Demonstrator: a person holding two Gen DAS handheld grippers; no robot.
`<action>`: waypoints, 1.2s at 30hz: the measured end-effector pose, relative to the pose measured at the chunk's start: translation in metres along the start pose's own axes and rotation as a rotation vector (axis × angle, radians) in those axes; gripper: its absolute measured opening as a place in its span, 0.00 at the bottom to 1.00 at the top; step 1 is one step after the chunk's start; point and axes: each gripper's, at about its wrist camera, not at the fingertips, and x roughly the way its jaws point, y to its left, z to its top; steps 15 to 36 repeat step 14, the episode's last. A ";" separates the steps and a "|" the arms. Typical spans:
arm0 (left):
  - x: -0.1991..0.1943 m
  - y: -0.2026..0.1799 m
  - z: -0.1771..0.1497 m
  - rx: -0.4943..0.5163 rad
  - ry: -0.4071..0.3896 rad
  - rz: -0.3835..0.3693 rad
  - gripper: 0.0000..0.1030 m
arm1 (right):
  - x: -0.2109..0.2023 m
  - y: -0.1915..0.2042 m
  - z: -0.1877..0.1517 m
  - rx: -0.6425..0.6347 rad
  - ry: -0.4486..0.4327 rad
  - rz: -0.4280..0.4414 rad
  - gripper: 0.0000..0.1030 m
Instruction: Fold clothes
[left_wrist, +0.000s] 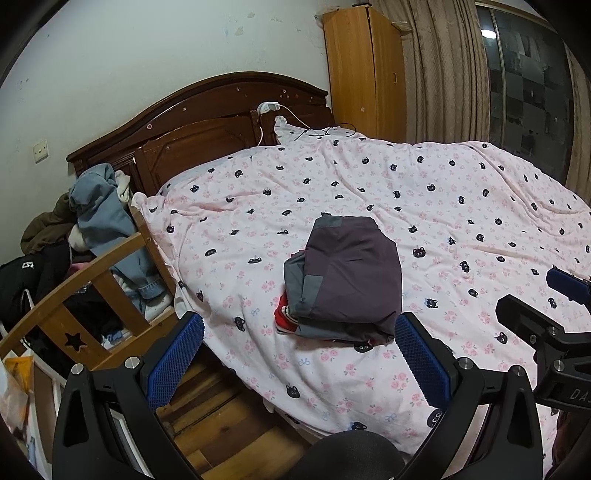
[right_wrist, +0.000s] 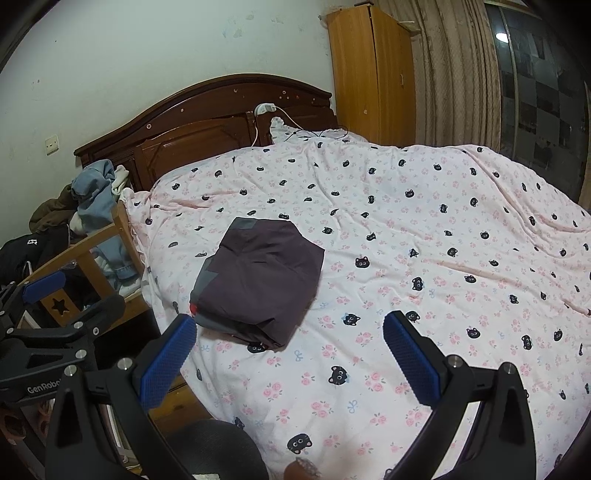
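A folded dark purple and grey garment (left_wrist: 347, 277) lies on the pink cat-print bedspread (left_wrist: 461, 206), with a bit of red cloth showing under its near left corner. In the right wrist view the same folded garment (right_wrist: 258, 277) sits left of centre on the bedspread (right_wrist: 443, 240). My left gripper (left_wrist: 299, 332) hangs open just short of the garment, nothing between its blue pads. My right gripper (right_wrist: 290, 332) is open too, held above the bed to the garment's near right. Each gripper shows at the edge of the other's view.
A dark wooden headboard (left_wrist: 207, 122) with a white charger and cable stands at the back. A light wooden cabinet (left_wrist: 364, 70) and curtains are at the back right. A wooden crib rail (left_wrist: 74, 306) piled with jeans and dark clothes stands left of the bed.
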 end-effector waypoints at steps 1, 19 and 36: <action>0.000 0.001 0.000 -0.001 -0.001 0.001 1.00 | 0.000 0.000 0.000 0.000 0.000 -0.001 1.00; -0.001 -0.007 -0.002 0.010 -0.003 -0.016 1.00 | 0.000 -0.007 -0.002 0.015 0.009 0.003 1.00; -0.001 -0.007 -0.002 0.010 -0.003 -0.016 1.00 | 0.000 -0.007 -0.002 0.015 0.009 0.003 1.00</action>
